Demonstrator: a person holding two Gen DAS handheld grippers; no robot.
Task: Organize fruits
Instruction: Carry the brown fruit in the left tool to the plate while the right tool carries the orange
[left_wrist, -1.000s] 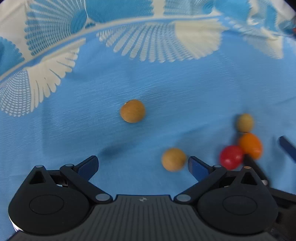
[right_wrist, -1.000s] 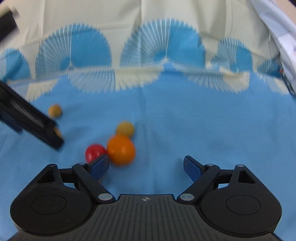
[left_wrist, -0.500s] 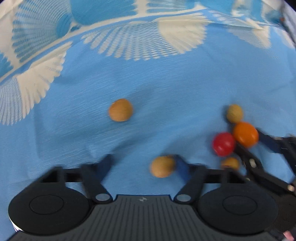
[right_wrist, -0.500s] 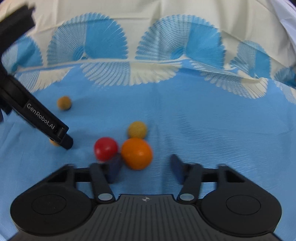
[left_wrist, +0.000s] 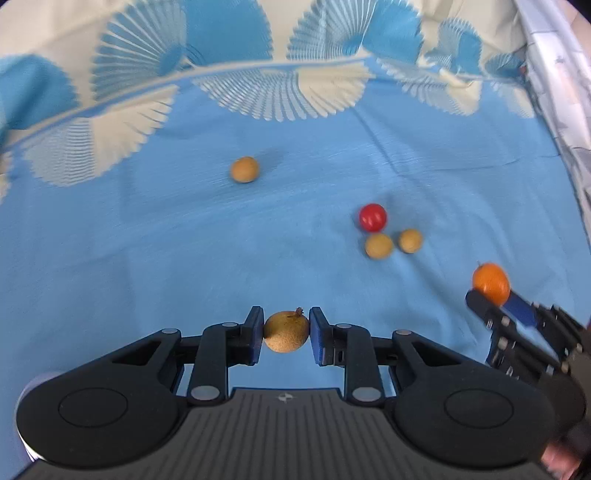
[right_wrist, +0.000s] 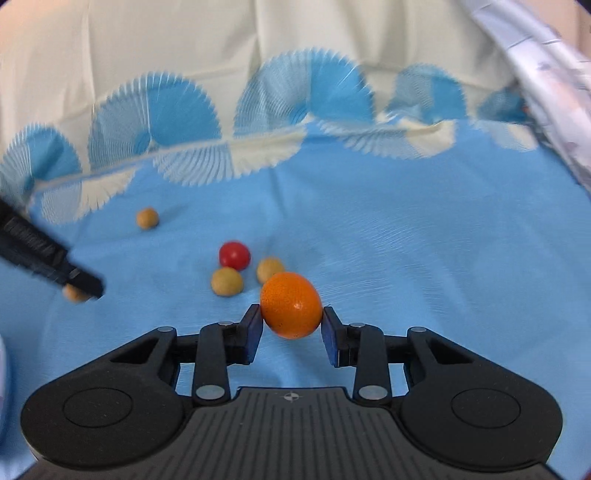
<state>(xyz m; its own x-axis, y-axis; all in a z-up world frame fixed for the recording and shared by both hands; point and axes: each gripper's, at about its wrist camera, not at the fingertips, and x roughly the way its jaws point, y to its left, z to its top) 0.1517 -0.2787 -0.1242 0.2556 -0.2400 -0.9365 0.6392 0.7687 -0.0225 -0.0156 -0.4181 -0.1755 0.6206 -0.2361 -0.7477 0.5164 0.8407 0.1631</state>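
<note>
The left tongs (left_wrist: 286, 332) pinch a small brown fruit (left_wrist: 285, 331) and the right tongs (right_wrist: 291, 325) pinch the orange fruit (right_wrist: 290, 305); both are round and could slip out and roll off.

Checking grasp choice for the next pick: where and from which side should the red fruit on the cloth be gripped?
Grip the red fruit across its round middle, from above. A tan fruit sits close in front, so set the fingers left and right, where the blue cloth looks free.
</note>
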